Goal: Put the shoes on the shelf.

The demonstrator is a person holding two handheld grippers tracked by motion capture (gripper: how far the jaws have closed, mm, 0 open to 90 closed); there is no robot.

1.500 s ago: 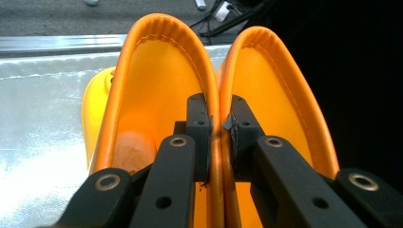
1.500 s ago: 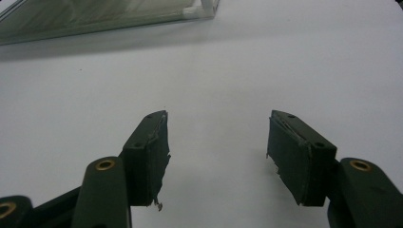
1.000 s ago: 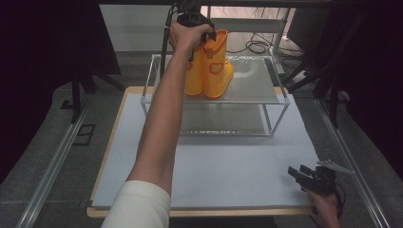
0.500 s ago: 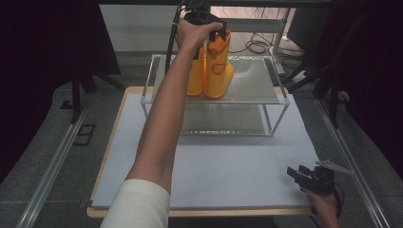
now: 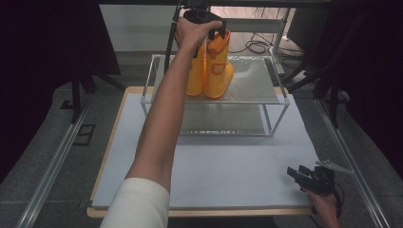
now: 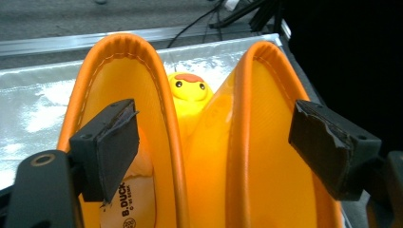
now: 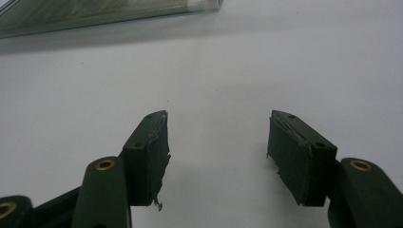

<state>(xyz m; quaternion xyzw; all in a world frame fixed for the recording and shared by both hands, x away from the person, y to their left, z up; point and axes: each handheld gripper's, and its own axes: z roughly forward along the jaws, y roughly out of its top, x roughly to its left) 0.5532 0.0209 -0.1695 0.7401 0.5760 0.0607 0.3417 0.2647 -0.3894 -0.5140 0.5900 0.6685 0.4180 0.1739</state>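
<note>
Pair of yellow rain boots (image 5: 211, 66) stands upright on top shelf of the glass rack (image 5: 266, 95), toward its far left part; the 2 boots touch side by side. Left gripper (image 5: 209, 28) hangs right over the boot tops, jaws have just been opening and now stand wide. In left gripper view, the pads (image 6: 107, 145) straddle the inner walls of both boots without pressing them, one pad inside each shaft. So boots look freshly let go, standing on their own.

Step in hand, as I read it: clear the gripper w/o knocking the pair. To do it well: keep jaws wide, lift straight up along the shafts, no sideways drift, since a pad catching an orange rim (image 6: 166, 118) could tip a boot. Only swing away once pads are above the rims.

Right gripper (image 5: 304, 175) rests low near front right corner of the white mat (image 5: 228, 166), jaws apart, nothing btwn them.
</note>
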